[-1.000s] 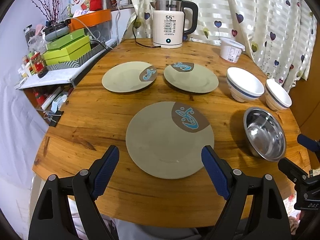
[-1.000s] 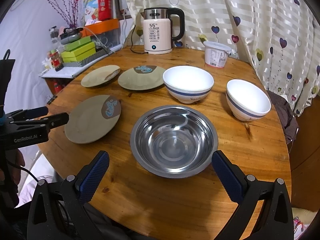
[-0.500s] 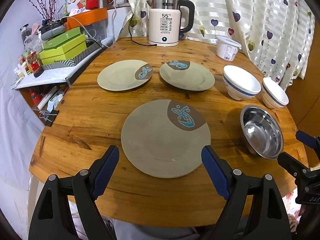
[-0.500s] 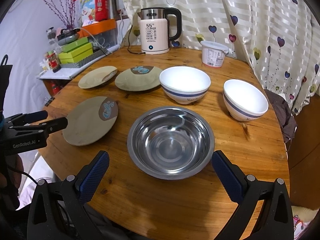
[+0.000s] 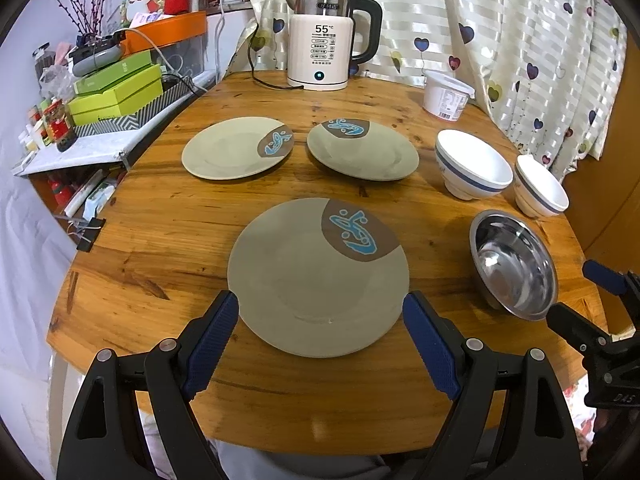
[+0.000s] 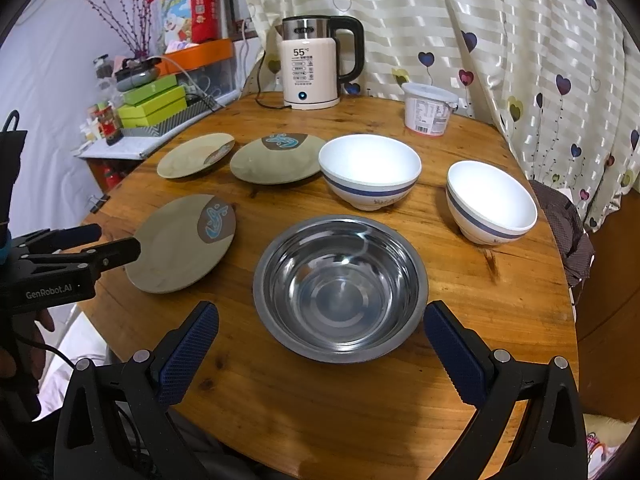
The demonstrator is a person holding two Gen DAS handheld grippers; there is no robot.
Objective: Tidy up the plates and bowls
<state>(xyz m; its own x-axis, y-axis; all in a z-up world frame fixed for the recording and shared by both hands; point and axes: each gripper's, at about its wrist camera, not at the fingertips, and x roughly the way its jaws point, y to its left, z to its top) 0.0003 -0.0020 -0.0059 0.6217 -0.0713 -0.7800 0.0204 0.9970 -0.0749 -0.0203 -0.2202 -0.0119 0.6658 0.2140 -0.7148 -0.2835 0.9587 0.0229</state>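
The near plate (image 5: 318, 276) lies flat on the round wooden table (image 5: 168, 232), at the edge closest to the person, with the steel bowl (image 6: 340, 288) just beside it on its right. Beyond the near plate sit two more plates (image 5: 238, 148) (image 5: 362, 149), and beyond the steel bowl two white bowls (image 6: 370, 170) (image 6: 490, 200); nothing is stacked yet, so I judge the task to be at its opening approach. The left gripper (image 5: 320, 340) hangs with its fingers spread wide, flanking the near plate's near rim and grasping nothing. The right gripper (image 6: 320, 348) is likewise released, its fingers either side of the steel bowl's near rim (no contact visible). The next move probably calls for getting one finger under the near plate's low rim, which looks awkward on a flat table. Compared with a second ago, both grippers have edged forward: the near plate and steel bowl sit closer to the fingertips, and no dish has moved.
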